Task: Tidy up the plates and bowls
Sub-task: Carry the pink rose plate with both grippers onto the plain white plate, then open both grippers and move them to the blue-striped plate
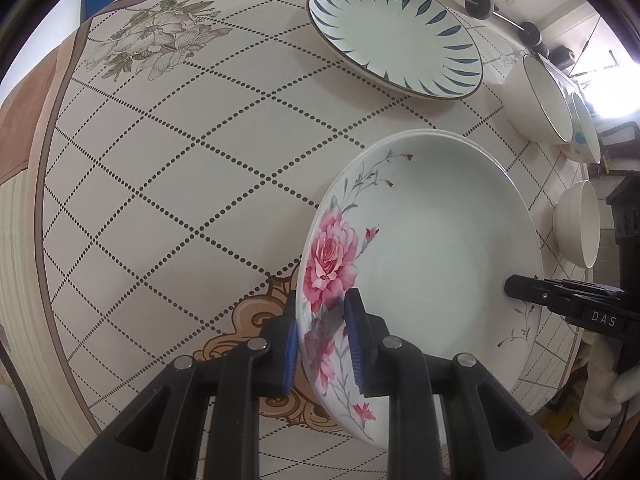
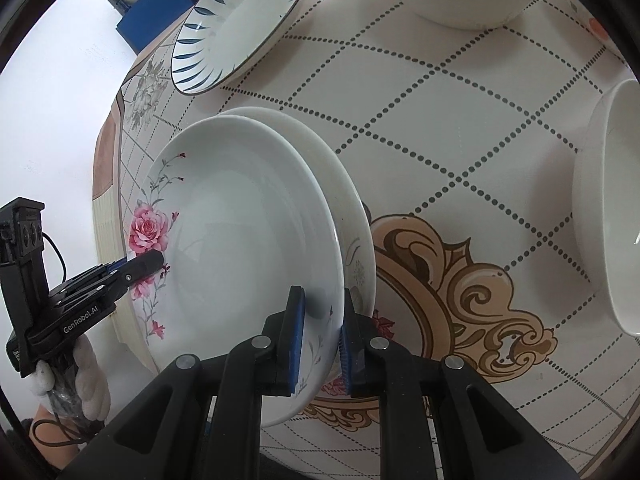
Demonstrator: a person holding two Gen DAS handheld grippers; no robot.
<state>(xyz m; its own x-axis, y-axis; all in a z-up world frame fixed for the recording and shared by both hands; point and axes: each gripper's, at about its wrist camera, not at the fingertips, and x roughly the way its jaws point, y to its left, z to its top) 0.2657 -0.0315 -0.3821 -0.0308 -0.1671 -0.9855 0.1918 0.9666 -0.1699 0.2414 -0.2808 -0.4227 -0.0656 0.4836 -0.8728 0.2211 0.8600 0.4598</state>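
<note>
The round table [image 1: 168, 184], under a cloth with dotted diamonds, is the landmark. Over its near side, the rose plate [image 1: 432, 248] is held between both grippers, just above a second rose plate [image 2: 356, 216] that lies on the cloth directly beneath it. The upper plate looks a little tilted; whether the two rims touch cannot be told. Farther across the table lies the blue-leaf plate [image 1: 396, 32], and to the right of it stand three white bowls, one of them the small white bowl [image 1: 578, 228].

The left gripper [image 1: 324, 344] has its fingers closed on the plate's rim at the rose. The right gripper [image 2: 320, 340] pinches the opposite rim.

The step in hand seems to be stacking the two rose plates. The next move probably calls for lowering evenly, centred over the lower plate, then opening both grips together.
</note>
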